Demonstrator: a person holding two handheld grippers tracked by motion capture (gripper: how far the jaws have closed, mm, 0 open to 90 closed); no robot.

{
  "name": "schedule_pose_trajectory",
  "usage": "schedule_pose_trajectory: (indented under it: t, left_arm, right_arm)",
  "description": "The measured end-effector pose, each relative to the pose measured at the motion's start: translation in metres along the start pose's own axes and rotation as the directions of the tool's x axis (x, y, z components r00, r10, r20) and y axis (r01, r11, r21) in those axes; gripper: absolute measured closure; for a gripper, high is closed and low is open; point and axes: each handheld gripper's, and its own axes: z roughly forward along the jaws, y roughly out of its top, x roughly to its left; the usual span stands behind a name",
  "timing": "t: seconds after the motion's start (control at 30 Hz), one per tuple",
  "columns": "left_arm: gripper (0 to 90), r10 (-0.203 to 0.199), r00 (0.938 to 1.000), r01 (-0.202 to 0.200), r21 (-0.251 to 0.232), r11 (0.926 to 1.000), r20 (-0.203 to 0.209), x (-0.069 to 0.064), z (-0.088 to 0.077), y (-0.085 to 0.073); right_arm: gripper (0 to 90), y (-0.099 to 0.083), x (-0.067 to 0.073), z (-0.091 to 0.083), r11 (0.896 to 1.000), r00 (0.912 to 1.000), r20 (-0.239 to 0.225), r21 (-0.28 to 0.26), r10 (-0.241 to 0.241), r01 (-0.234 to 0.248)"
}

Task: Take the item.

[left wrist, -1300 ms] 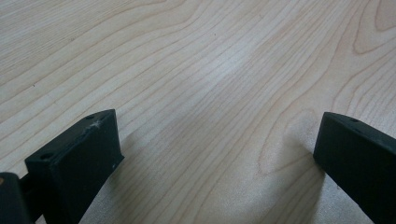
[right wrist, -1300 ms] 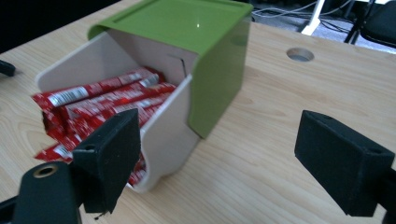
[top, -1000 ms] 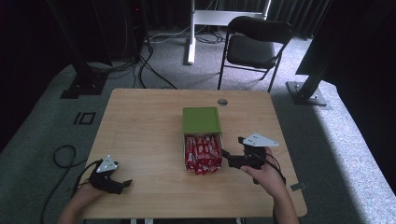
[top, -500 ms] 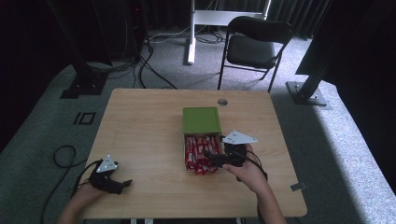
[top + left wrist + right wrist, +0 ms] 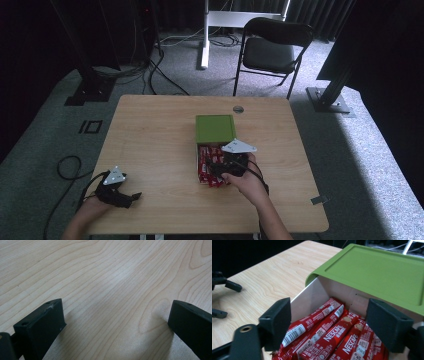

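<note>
With its jaws spread wide and empty over the red Nescafé sachets (image 5: pixel 329 332) packed in the box (image 5: pixel 312 293) at lower centre of the right gripper view, the right hand-held gripper (image 5: pixel 328 322) risks pinching several at once or catching the green lid (image 5: pixel 377 272) (the left hand-held gripper (image 5: pixel 117 322), also open, rests idle on the tabletop (image 5: pixel 105 272)).

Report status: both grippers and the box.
Right gripper open over red sachets in box. Green lid slid partway back. Left gripper open, resting on table.
</note>
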Motion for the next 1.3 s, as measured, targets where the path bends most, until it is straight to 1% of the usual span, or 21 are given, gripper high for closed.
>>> schedule_pose_trajectory:
  t: [0.03, 0.1, 0.17, 0.2, 0.23, 0.27, 0.3, 0.33, 0.4, 0.47, 0.53, 0.6, 0.67, 0.8, 0.9, 0.97, 1.0, 1.03, 1.13, 1.23, 1.3]
  left_arm:
    - [1.5, -0.001, 1.0000, 0.001, 0.000, 1.0000, 0.000, 0.000, 0.000, 0.000]
    - [1.5, -0.002, 1.0000, 0.002, 0.000, 1.0000, 0.001, 0.000, 0.000, 0.000]
    - [1.5, -0.002, 1.0000, 0.002, 0.000, 1.0000, 0.001, 0.000, 0.000, 0.000]
    - [1.5, -0.002, 1.0000, 0.002, -0.001, 1.0000, 0.001, 0.000, 0.000, 0.000]
    - [1.5, -0.002, 1.0000, 0.002, 0.000, 1.0000, 0.001, 0.000, 0.000, 0.000]
    - [1.5, -0.002, 1.0000, 0.002, 0.000, 1.0000, 0.001, 0.000, 0.000, 0.000]
    - [1.5, -0.001, 1.0000, 0.001, 0.001, 1.0000, 0.001, 0.000, 0.000, 0.000]
    - [1.5, 0.000, 1.0000, 0.000, 0.002, 1.0000, 0.001, 0.000, 0.000, 0.000]
    - [1.5, -0.001, 1.0000, 0.001, 0.002, 1.0000, 0.001, 0.000, 0.000, 0.000]
    - [1.5, -0.003, 1.0000, 0.003, 0.000, 1.0000, 0.001, 0.000, 0.000, 0.000]
    - [1.5, -0.003, 1.0000, 0.003, 0.000, 1.0000, 0.001, 0.000, 0.000, 0.000]
    - [1.5, -0.003, 1.0000, 0.003, 0.000, 1.0000, 0.001, 0.000, 0.000, 0.000]
    - [1.5, -0.002, 1.0000, 0.002, 0.000, 1.0000, 0.001, 0.000, 0.000, 0.000]
    - [1.5, -0.003, 1.0000, 0.003, 0.001, 1.0000, 0.001, 0.000, 0.000, 0.000]
    - [1.5, -0.002, 1.0000, 0.002, 0.001, 1.0000, 0.001, 0.000, 0.000, 0.000]
    - [1.5, -0.002, 1.0000, 0.002, 0.001, 1.0000, 0.001, 0.000, 0.000, 0.000]
    - [1.5, -0.002, 1.0000, 0.002, 0.001, 1.0000, 0.001, 0.000, 0.000, 0.000]
    - [1.5, -0.002, 1.0000, 0.002, 0.001, 1.0000, 0.001, 0.000, 0.000, 0.000]
    - [1.5, -0.002, 1.0000, 0.002, 0.001, 1.0000, 0.001, 0.000, 0.000, 0.000]
    - [1.5, -0.002, 1.0000, 0.002, 0.002, 1.0000, 0.002, 0.000, 0.000, 0.000]
    - [1.5, -0.002, 1.0000, 0.002, 0.000, 1.0000, 0.001, 0.000, 0.000, 0.000]
  right_arm:
    - [30.6, 0.000, 0.000, 0.002, 1.000, 1.0000, 0.001, 0.009, 0.007, -0.007]
    - [33.4, -0.002, -0.002, 0.006, 0.996, 0.9980, -0.022, 0.068, 0.059, -0.057]
    - [44.3, -0.004, -0.002, 0.008, 0.992, 0.9953, 0.029, 0.079, 0.093, -0.095]
    - [45.2, -0.005, -0.002, 0.009, 0.992, 0.9946, 0.038, 0.083, 0.097, -0.099]
    - [51.2, -0.006, -0.001, 0.010, 0.990, 0.9933, 0.060, 0.093, 0.099, -0.104]
    - [54.0, -0.007, 0.000, 0.010, 0.989, 0.9924, 0.075, 0.100, 0.098, -0.105]
    - [54.5, -0.008, 0.001, 0.011, 0.988, 0.9914, 0.074, 0.098, 0.108, -0.115]
    - [58.5, -0.009, 0.001, 0.012, 0.986, 0.9904, 0.073, 0.107, 0.117, -0.125]
    - [59.9, -0.010, 0.003, 0.015, 0.985, 0.9896, 0.093, 0.126, 0.110, -0.121]
    - [63.0, -0.012, 0.003, 0.019, 0.980, 0.9865, 0.092, 0.135, 0.135, -0.147]
    - [62.9, -0.015, 0.004, 0.022, 0.976, 0.9856, 0.096, 0.153, 0.139, -0.152]
    - [62.5, -0.017, 0.004, 0.026, 0.978, 0.9840, 0.119, 0.148, 0.133, -0.150]
    - [62.1, -0.019, 0.004, 0.028, 0.975, 0.9807, 0.127, 0.146, 0.148, -0.166]
    - [62.2, -0.018, 0.007, 0.033, 0.972, 0.9773, 0.162, 0.168, 0.136, -0.163]
    - [62.1, -0.018, 0.008, 0.038, 0.970, 0.9737, 0.183, 0.177, 0.137, -0.169]
    - [62.3, -0.017, 0.009, 0.039, 0.969, 0.9733, 0.187, 0.180, 0.133, -0.167]
    - [62.6, -0.017, 0.012, 0.041, 0.971, 0.9741, 0.209, 0.200, 0.086, -0.129]
    - [63.1, -0.017, 0.013, 0.042, 0.971, 0.9734, 0.216, 0.206, 0.076, -0.121]
    - [68.5, -0.017, 0.013, 0.044, 0.970, 0.9707, 0.233, 0.215, 0.060, -0.112]
    - [77.0, -0.019, 0.015, 0.045, 0.974, 0.9683, 0.249, 0.211, 0.025, -0.080]
    - [79.1, -0.019, 0.013, 0.043, 0.976, 0.9689, 0.242, 0.193, 0.051, -0.099]
